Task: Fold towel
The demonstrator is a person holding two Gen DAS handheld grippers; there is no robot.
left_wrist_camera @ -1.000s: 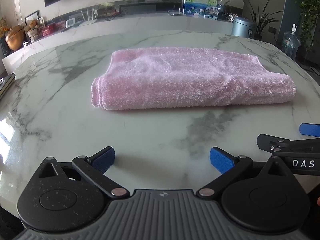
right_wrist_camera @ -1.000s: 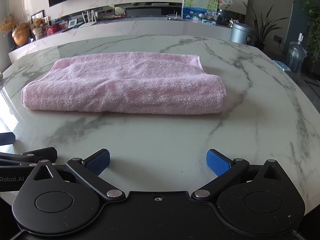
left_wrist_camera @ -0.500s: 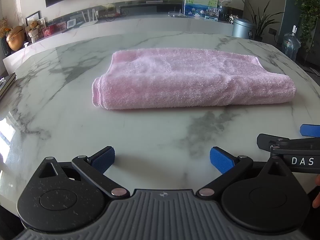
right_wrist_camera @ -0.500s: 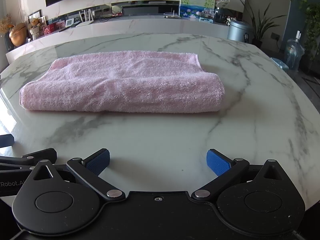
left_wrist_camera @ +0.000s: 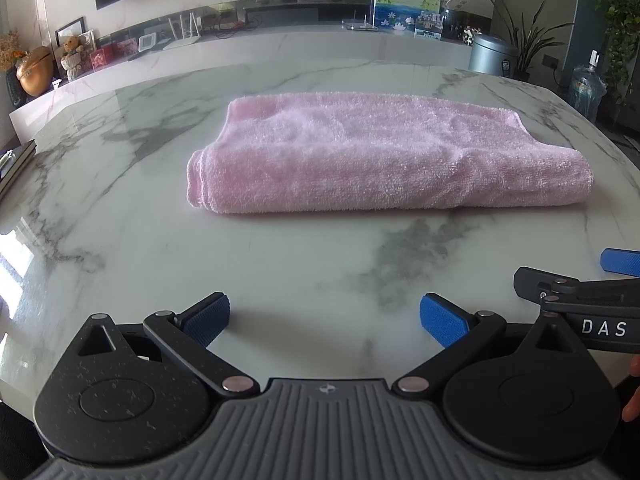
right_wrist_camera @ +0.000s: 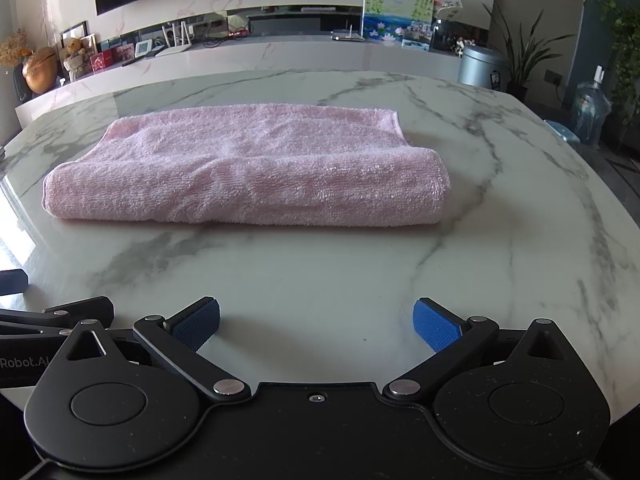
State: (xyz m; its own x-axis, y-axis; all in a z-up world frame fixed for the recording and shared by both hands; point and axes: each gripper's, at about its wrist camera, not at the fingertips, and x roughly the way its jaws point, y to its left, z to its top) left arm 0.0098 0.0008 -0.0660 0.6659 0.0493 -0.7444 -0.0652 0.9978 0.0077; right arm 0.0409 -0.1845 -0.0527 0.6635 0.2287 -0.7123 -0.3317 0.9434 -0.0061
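Left wrist view: left gripper (left_wrist_camera: 325, 318) and right gripper (right_wrist_camera: 316, 322) both gape, holding nothing. Ahead of both, apart, lies the folded pink terry towel (left_wrist_camera: 384, 156); I would pinch its end corners together for an even fold.

The right gripper (left_wrist_camera: 622, 262) is cut off at the frame's right edge. A book (left_wrist_camera: 14, 164) is cropped at the left edge. The shelf trinkets (right_wrist_camera: 116, 56) at upper left are too small to identify.

Ahead of my jaws I see a marble table (left_wrist_camera: 120, 240). Beyond it runs a long shelf (right_wrist_camera: 240, 50) with a teddy bear (right_wrist_camera: 74, 58) far left, a painted picture (right_wrist_camera: 396, 14) and grey bin (right_wrist_camera: 480, 66) toward the right, a water bottle (right_wrist_camera: 590, 108) farthest right.
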